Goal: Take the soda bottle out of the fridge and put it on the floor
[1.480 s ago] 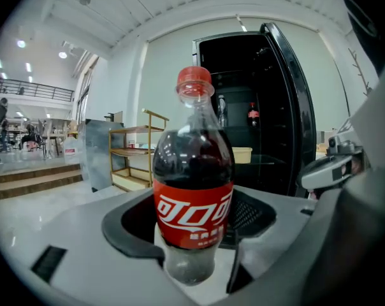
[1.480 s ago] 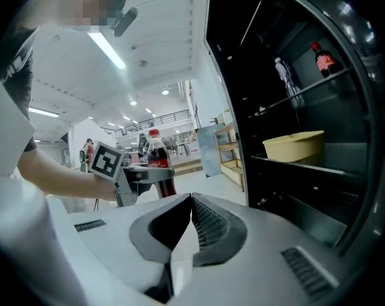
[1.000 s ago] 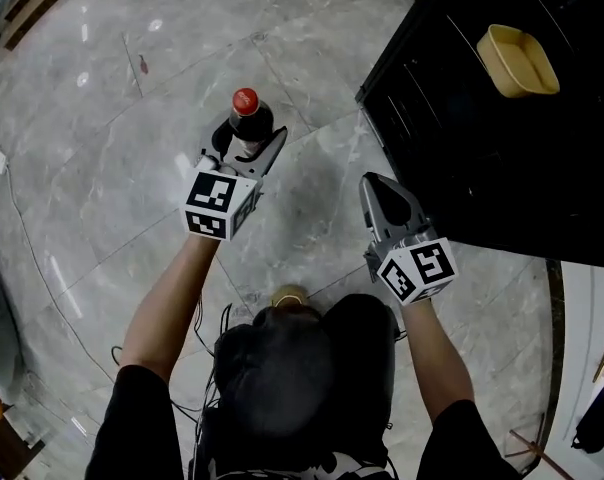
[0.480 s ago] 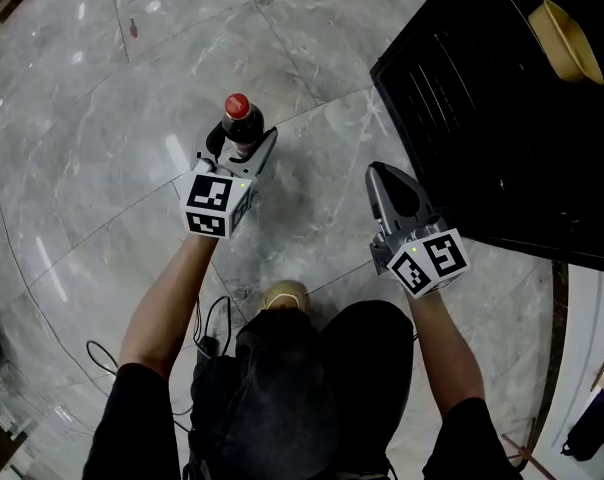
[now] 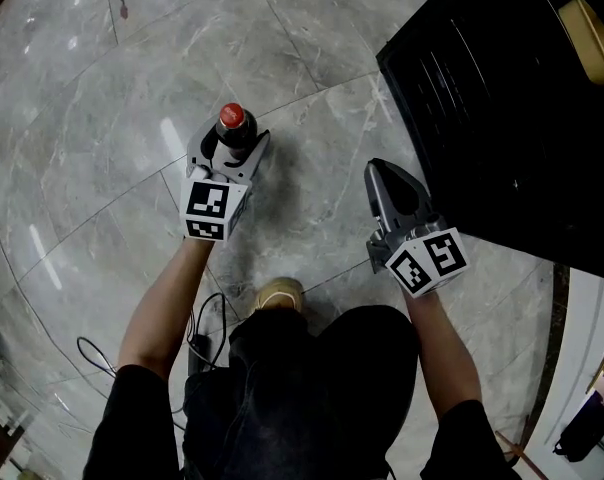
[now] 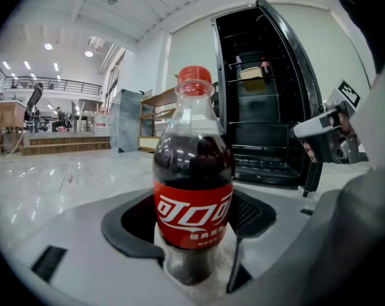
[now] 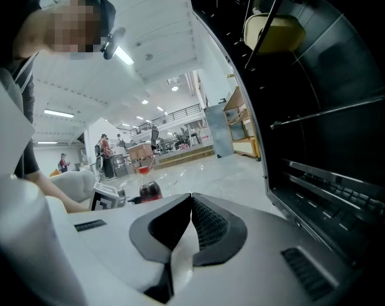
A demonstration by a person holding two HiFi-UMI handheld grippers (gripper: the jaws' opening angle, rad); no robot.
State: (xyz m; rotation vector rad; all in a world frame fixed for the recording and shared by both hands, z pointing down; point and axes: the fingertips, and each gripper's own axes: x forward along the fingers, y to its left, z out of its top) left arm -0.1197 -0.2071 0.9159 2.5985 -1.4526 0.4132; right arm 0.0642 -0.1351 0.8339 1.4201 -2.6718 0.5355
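Note:
A soda bottle [image 5: 231, 128] with a red cap, red label and dark drink stands upright between the jaws of my left gripper [image 5: 229, 150], which is shut on its body. In the left gripper view the soda bottle [image 6: 193, 183] fills the middle, with the black pads on either side of it. It is held over the grey marble floor [image 5: 112, 118], left of the open black fridge [image 5: 502, 98]. My right gripper [image 5: 388, 189] is shut and holds nothing, close to the fridge's front edge. In its own view the right gripper [image 7: 191, 218] shows its pads touching.
A yellow container [image 5: 595, 40] sits on a shelf inside the fridge, also seen as the yellow container [image 7: 272, 32] in the right gripper view. A shoe [image 5: 280, 295] and cables [image 5: 207, 323] lie on the floor by the person's legs. Distant people and furniture stand across the hall.
My left gripper has carried the bottle slightly left and farther from the head camera, so it looks smaller. The right gripper has barely shifted beside the fridge.

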